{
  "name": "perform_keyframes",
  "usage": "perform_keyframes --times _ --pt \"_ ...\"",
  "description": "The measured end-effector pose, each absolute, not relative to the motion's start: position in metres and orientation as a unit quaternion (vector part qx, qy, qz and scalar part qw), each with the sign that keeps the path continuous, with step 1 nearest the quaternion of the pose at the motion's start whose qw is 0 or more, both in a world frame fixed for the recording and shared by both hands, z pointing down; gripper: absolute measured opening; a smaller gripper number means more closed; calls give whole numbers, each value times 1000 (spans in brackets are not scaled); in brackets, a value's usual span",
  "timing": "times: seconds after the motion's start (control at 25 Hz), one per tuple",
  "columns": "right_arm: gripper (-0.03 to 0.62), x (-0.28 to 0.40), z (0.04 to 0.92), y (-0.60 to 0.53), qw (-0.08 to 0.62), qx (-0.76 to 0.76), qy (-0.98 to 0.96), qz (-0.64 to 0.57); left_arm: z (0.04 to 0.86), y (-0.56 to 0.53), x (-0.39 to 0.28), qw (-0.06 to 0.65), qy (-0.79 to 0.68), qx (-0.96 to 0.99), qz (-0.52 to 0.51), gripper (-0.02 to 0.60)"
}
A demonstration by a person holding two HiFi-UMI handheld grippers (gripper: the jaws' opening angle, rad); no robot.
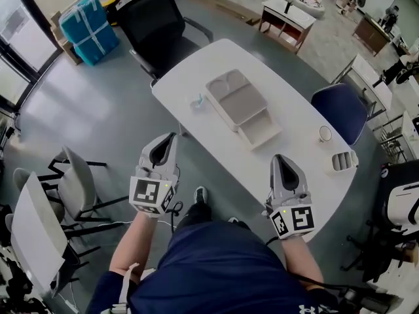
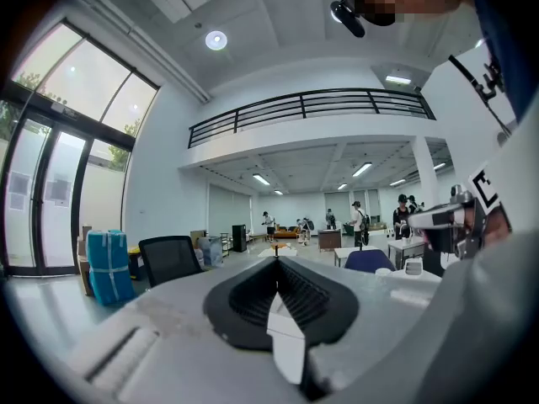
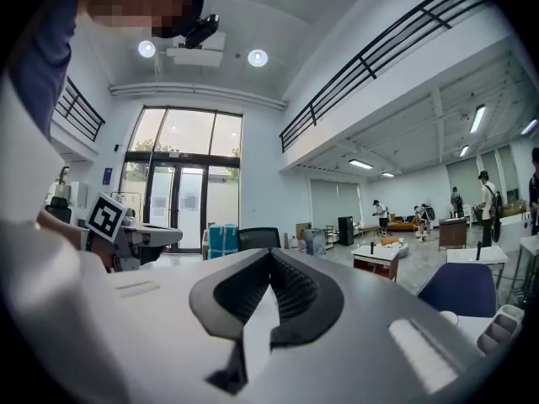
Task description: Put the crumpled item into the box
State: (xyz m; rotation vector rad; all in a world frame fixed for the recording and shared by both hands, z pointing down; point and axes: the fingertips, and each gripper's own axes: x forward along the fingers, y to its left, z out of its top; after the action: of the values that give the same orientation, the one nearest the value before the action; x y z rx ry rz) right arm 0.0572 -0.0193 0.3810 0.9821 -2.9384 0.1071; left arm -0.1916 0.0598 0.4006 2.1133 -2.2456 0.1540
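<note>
A small crumpled pale-blue item (image 1: 198, 101) lies on the white table (image 1: 196, 64), just left of a shallow beige box (image 1: 239, 103). A second tray part (image 1: 260, 131) juts from the box's near end. My left gripper (image 1: 171, 136) is held up near the table's near-left edge, short of the item, with its jaws shut and empty. The right gripper (image 1: 280, 157) hovers over the near-right edge, also shut and empty. Both gripper views look level across the room: left gripper (image 2: 276, 263), right gripper (image 3: 271, 255). Neither shows the item.
A black office chair (image 1: 154, 21) stands at the table's far side and a blue chair (image 1: 340, 110) at its right. A small round cup (image 1: 325, 133) and a ribbed white holder (image 1: 342, 161) sit at the table's right end. Grey chairs (image 1: 72, 182) stand to my left.
</note>
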Motion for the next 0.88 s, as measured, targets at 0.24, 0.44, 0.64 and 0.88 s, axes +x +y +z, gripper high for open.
perform_keyframes --times 0.24,0.44,0.64,0.88 --pt "3 32 394 -55 52 373 -925 48 433 5 -238 51 -689 720 67 3" --pt "3 18 402 -70 64 411 -908 55 467 -36 -272 48 -670 733 108 3" --pt "3 19 409 -82 79 437 -894 61 513 -78 -295 43 -655 734 174 3" --pt "3 28 417 -99 88 445 -888 72 574 -123 -308 77 -635 730 241 3"
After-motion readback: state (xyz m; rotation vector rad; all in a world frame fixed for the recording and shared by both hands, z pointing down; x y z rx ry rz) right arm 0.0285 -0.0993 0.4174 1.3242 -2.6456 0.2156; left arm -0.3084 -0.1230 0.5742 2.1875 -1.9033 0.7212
